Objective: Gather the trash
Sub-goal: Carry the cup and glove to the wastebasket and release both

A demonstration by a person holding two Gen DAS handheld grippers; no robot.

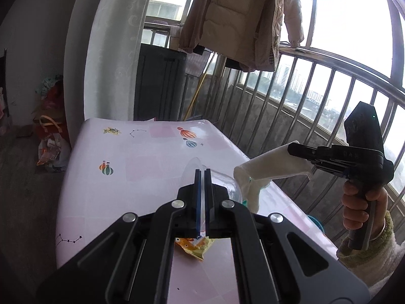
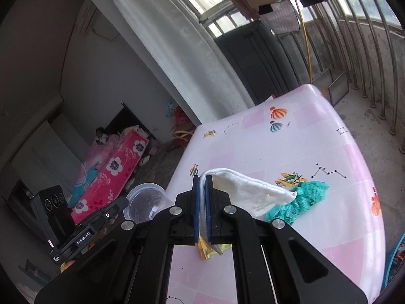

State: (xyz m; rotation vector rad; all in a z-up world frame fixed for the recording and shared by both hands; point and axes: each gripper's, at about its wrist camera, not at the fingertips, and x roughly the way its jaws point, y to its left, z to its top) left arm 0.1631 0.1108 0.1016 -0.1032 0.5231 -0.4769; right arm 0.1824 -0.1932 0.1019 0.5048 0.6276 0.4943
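Observation:
My left gripper [image 1: 202, 174] is shut on the rim of a clear plastic cup [image 1: 224, 183], held above the pink patterned table [image 1: 141, 162]. In the right wrist view the same cup [image 2: 146, 200] hangs at the left in the left gripper [image 2: 123, 203]. My right gripper [image 2: 202, 180] is shut on a white cloth [image 2: 250, 192] with a teal fuzzy underside [image 2: 303, 197], lifted off the table [image 2: 329, 152]. The left wrist view shows that gripper [image 1: 290, 149] and the drooping cloth [image 1: 263, 168] at the right. A yellow snack wrapper [image 1: 195, 247] [image 2: 210, 250] lies on the table below both grippers.
A metal balcony railing [image 1: 316, 96] runs along the table's far side. A dark cabinet [image 1: 159, 83] stands beyond the table and a jacket [image 1: 240, 20] hangs above. Bags [image 1: 50, 136] lie on the floor at left. A blue bin's rim [image 2: 395, 261] shows at right.

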